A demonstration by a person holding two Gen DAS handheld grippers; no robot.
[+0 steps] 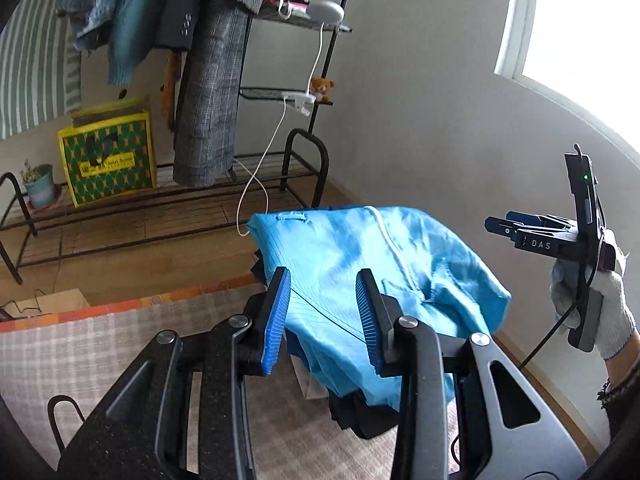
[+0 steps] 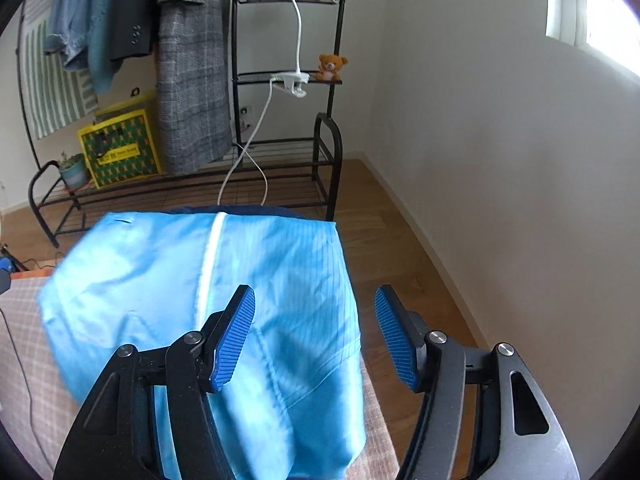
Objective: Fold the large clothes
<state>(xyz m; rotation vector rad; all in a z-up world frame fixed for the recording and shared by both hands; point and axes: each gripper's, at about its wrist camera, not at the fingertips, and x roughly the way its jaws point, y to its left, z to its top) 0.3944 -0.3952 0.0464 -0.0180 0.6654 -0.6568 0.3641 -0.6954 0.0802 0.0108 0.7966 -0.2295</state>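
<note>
While both my tongs hang open above the pile, nothing is gripped in either. My left tongs (image 1: 324, 320) stand part open, and the blue garment (image 1: 372, 264) shows between the pads from this camera, though the cloth lies beyond and below them, not pinched. My right tongs (image 2: 316, 336) gape wider; their left pad sits in front of the garment's (image 2: 208, 300) right part and their right pad over bare wooden floor (image 2: 400, 240).

The garment lies folded into a rough bundle on top of a darker stack (image 1: 360, 416), which rests on a surface with a checked cover (image 1: 120, 344) — a bed or a low desk, I cannot tell which. It sits at that surface's far right corner, its right border hanging at or just past the edge nearest the white wall (image 2: 500, 160).

What matters for my next move is its lie. A white cord (image 2: 210, 256) runs down the middle, away from me toward the clothes rack (image 2: 180, 192), so I judge the long axis runs front to back, straight ahead of both tongs. In the left view my right tongs (image 1: 516, 234), held in a gloved hand (image 1: 592, 304), hover off the bundle's right side, apart from it. My left tongs are centred over the cloth — seemingly the nearer pair for a fresh grab, with the right needing to swing inward.
</note>
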